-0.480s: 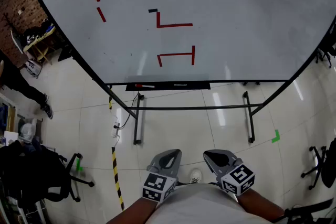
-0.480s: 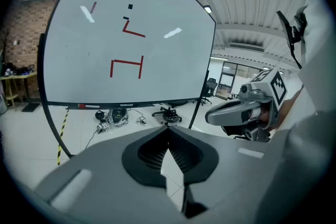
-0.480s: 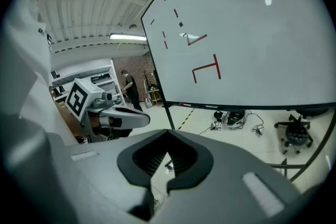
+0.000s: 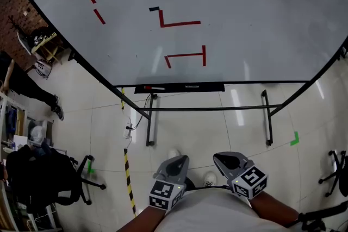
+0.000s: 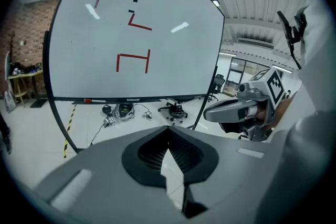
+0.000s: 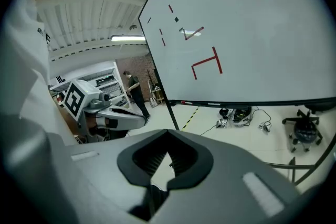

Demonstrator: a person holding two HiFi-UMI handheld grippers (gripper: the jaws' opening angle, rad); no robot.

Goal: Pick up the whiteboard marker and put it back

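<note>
Left gripper (image 4: 175, 162) & right gripper (image 4: 227, 160): my jaws closed tip to tip, nothing in either. I hold both low by my waist, side by side, pointing fwd at the whiteboard (image 4: 255, 13). Whiteboard marker (image 4: 154, 87), red-capped I think, lies on the tray (image 4: 201, 87) below the board, well apart from both.
</note>
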